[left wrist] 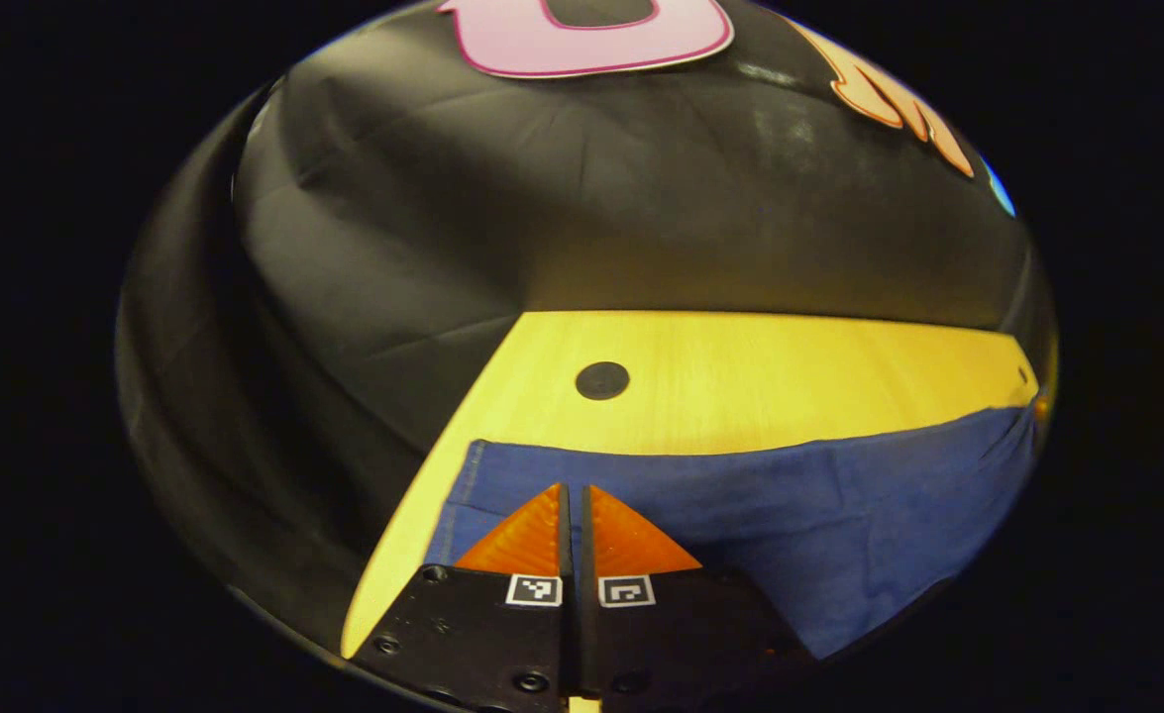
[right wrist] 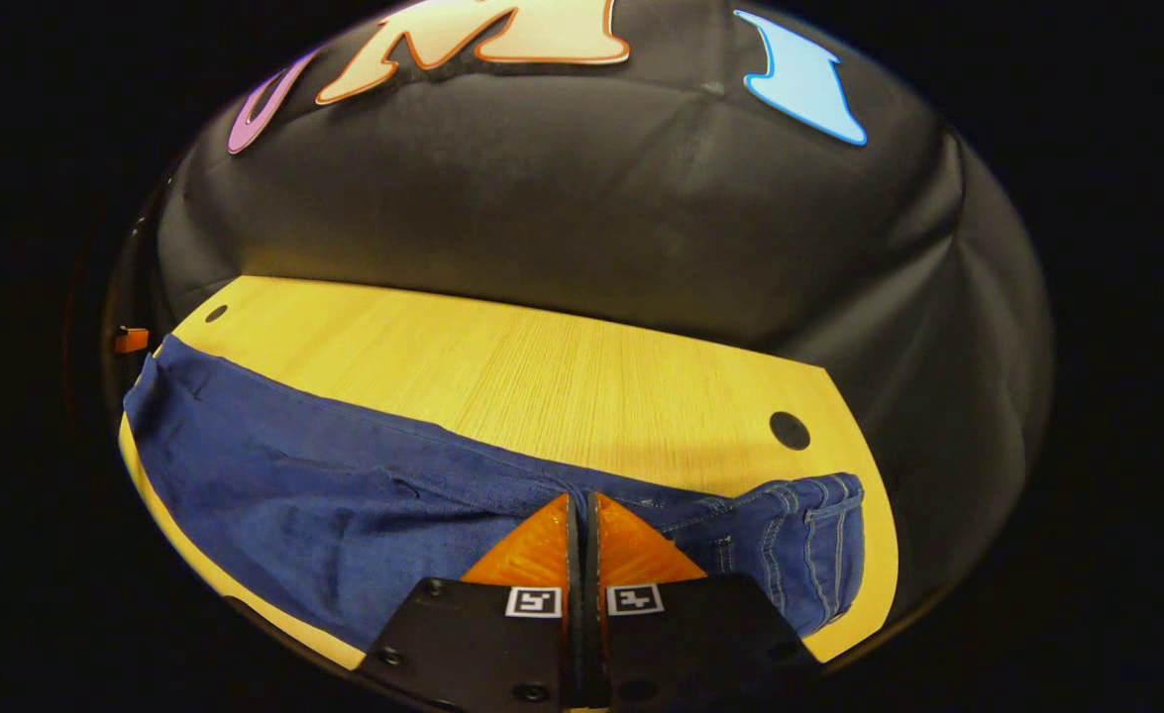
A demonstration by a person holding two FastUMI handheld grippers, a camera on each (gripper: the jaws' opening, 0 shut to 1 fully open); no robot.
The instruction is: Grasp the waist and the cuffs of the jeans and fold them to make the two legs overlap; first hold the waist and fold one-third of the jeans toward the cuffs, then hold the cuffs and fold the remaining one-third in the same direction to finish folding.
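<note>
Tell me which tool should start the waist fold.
Likely the right tool: the jeans' waist, with its stitched seams, lies just beside it. The left tool sits over the plain cuff end.

Jeans lie across the table — wall behind.

This was a staged recording booth rather than a lived-in room. Creased black cloth walled it on every side, hanging straight down behind the counter. That counter was a pale wooden top with round cable holes near its corners, like an office desk, lit warmly from above, with jeans spread on it.
</note>
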